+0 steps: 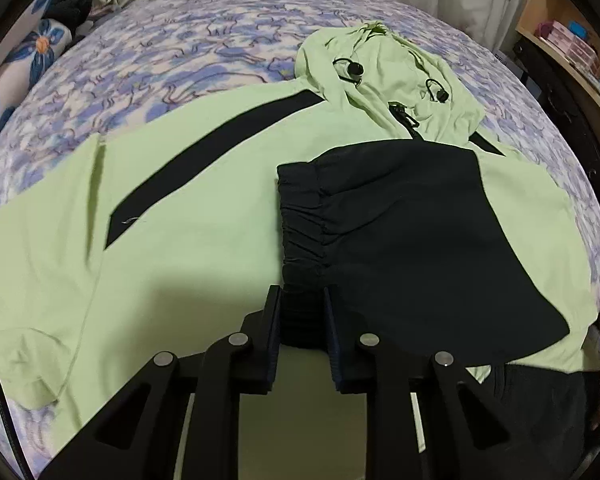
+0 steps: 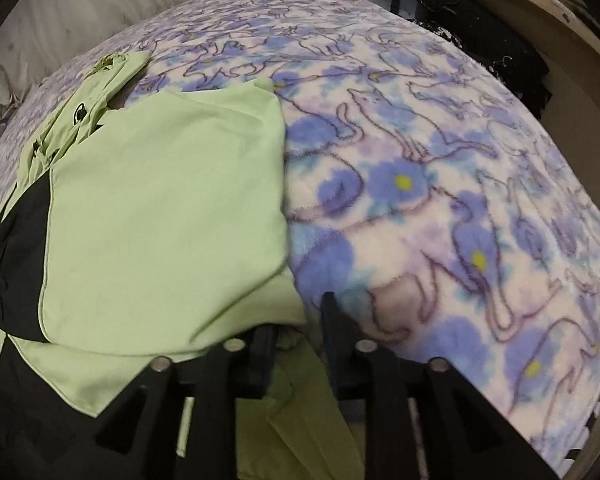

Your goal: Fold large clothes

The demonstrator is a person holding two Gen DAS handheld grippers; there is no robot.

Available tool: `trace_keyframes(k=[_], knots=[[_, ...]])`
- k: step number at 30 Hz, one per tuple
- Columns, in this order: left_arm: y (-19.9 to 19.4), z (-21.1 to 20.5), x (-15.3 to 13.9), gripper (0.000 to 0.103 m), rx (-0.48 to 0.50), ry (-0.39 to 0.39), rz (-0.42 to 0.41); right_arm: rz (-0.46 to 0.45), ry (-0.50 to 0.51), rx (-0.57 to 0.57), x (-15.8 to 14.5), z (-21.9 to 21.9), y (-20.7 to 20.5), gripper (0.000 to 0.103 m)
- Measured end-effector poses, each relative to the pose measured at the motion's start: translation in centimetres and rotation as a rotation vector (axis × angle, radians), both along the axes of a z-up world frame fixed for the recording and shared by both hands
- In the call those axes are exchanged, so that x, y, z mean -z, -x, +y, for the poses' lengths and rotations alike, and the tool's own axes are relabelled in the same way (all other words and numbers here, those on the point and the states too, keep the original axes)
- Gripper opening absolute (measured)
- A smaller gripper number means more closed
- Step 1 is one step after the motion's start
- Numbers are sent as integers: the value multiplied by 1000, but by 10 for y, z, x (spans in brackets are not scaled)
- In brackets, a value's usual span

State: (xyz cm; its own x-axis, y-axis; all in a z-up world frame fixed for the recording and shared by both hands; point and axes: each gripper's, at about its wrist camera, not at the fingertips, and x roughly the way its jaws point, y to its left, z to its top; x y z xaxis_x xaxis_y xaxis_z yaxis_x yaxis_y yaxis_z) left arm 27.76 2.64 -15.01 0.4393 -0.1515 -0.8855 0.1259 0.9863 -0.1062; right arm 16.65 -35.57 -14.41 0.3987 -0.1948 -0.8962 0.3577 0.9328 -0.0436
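— Looking down the left gripper, what sits between its jaws?

— A gathered black cuff, the elastic end of a dark sleeve folded across the chest of the light green jacket. Both pads appear to pinch that ribbed band, so the left claw is clenched on the cuff.

— And the jacket itself?

— Spread flat on the blanket, a fleecy cover printed with blue flowers and outlined cats. Its hood points toward the far edge of the bed, with two black cord toggles and a zip pull showing. A black stripe runs diagonally over the other shoulder.

— What about the right gripper?

— It stands at the jacket's side edge, near the bed's near edge. Green cloth lies under and between the jaws, yet there is a clear gap and the outer finger rests over the blanket. Whether it pinches anything, I cannot tell.

— Anything else around?

— A flowered pillow at the far left corner.
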Motion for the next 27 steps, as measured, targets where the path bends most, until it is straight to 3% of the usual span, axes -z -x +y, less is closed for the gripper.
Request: trace_keyframes(k=[2, 5, 7, 9, 12, 16, 19, 21, 25, 27], knots=[[4, -2, -1, 19, 23, -23, -4, -9, 30, 6, -11, 1, 8, 45], [8, 3, -13, 20, 13, 3, -7, -43, 45, 11, -33, 5, 18, 46], [13, 7, -30, 21, -6, 15, -56, -95, 50, 3, -52, 10, 26, 46], [18, 9, -51, 30, -23, 5, -139, -138, 64, -13, -70, 17, 28, 46], [18, 7, -68, 59, -29, 30, -195, -246, 74, -38, -95, 32, 24, 46], [7, -10, -65, 60, 3, 37, -200, -397, 15, -173, -103, 71, -4, 46], [-10, -29, -40, 60, 65, 113, -46, -269, -61, -297, -79, 106, -42, 46], [-15, -41, -23, 60, 70, 103, -14, -185, -108, -339, -53, 124, -67, 46], [-24, -59, 10, 59, 79, -6, 2, -81, -18, -390, -16, 141, -99, 46], [-28, -55, 15, 59, 74, -8, -2, -59, 51, -352, -3, 129, -111, 45]])
